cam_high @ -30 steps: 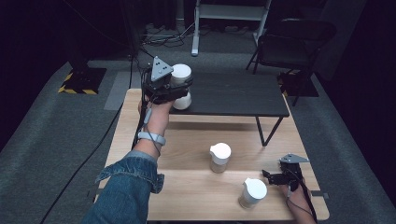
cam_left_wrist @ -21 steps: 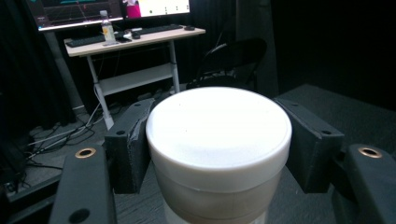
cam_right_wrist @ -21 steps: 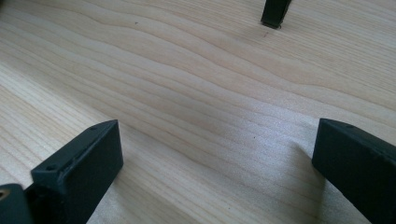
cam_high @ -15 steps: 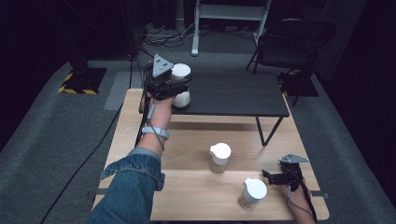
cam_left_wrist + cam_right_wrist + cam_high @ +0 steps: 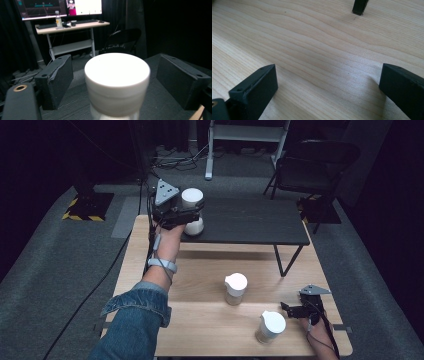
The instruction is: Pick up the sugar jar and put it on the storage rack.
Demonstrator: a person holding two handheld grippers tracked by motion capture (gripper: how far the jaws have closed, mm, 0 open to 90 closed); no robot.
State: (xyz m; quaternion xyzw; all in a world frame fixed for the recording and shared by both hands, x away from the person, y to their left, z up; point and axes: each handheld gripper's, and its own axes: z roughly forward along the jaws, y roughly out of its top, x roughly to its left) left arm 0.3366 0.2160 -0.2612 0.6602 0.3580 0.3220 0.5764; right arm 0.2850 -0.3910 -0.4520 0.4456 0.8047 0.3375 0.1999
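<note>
The left tool (image 5: 110,82) has just been opening, its jaws now clear of the white jar (image 5: 117,82) set on the black desk (image 5: 250,222); the delivery looks done. The right tool (image 5: 329,92) rests wide open.

Dim room, bright tabletop, soft close-up blur
</note>
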